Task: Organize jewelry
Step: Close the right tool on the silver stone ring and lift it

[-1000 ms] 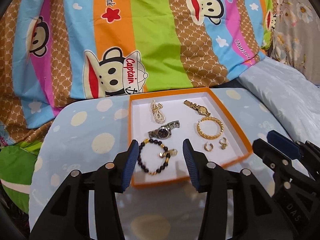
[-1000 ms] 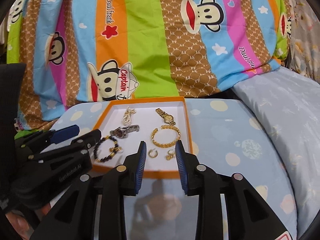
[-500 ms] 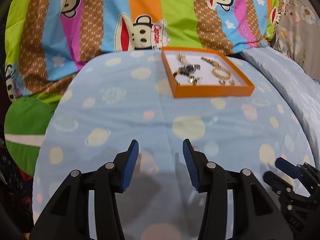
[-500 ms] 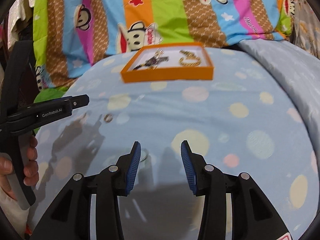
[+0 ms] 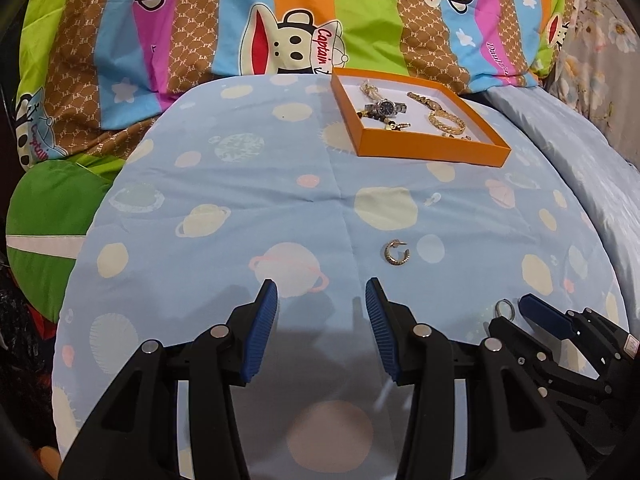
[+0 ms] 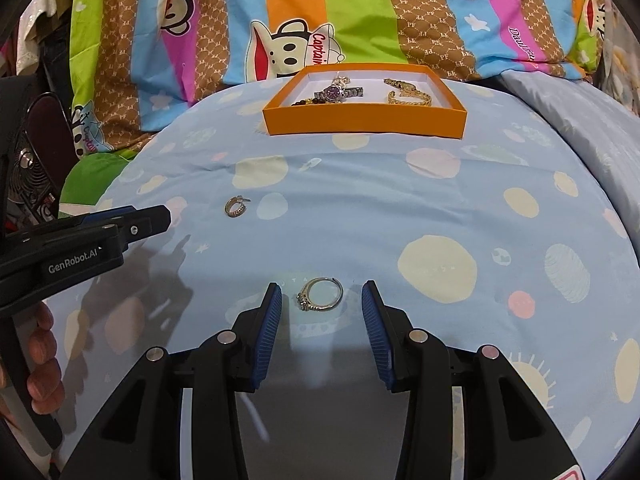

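Blue bedspread (image 6: 400, 208): orange tray (image 6: 364, 122), earring (image 6: 234, 206), ring (image 6: 320, 294).

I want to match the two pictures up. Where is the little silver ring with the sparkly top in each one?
Left wrist view: the silver ring lies low on the right, on the blue cloth by the right gripper's tip.
Right wrist view: the ring lies low in the middle, between the right gripper's open blue pads, untouched.
Shared landmark: the orange box of jewelry at the far end of the cloth.
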A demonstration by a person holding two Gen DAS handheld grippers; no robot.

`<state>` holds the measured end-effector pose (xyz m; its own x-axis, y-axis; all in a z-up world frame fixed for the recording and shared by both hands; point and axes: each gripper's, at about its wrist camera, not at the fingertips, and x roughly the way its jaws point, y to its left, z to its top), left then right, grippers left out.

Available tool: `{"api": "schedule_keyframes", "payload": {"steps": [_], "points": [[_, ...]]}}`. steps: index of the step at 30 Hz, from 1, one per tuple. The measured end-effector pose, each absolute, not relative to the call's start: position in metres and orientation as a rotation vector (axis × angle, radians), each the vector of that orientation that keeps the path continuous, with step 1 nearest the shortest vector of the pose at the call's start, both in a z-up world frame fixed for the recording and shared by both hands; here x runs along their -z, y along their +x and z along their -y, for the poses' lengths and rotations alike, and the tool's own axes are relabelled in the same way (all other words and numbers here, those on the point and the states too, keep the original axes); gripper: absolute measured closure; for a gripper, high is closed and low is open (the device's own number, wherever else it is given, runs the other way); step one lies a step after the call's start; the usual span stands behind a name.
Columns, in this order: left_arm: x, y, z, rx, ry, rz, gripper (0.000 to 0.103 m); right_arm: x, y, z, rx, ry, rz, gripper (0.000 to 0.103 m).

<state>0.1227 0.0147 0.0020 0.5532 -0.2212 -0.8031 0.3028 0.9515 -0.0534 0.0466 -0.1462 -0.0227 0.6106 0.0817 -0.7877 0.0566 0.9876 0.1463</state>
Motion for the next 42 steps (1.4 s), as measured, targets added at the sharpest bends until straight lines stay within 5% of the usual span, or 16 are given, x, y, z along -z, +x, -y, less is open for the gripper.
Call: {"api": "schedule_keyframes", "payload": {"steps": [24, 27, 30, 42], "points": [[0.009, 0.121, -0.014, 0.305, 0.087, -0.966, 0.059, 0.024, 0.048, 0.145, -0.014, 0.146, -0.912, 0.061], [0.01, 0.12, -0.014, 0.306, 0.085, -0.968, 0.059, 0.023, 0.048, 0.145, -0.008, 0.144, -0.913, 0.065], [0.01, 0.12, -0.014, 0.307, 0.088, -0.967, 0.059, 0.023, 0.047, 0.148, 0.008, 0.155, -0.913, 0.08], [0.009, 0.119, -0.016, 0.297, 0.078, -0.969, 0.054, 0.01, -0.005, 0.207, 0.144, 0.2, -0.88, 0.081]]}}
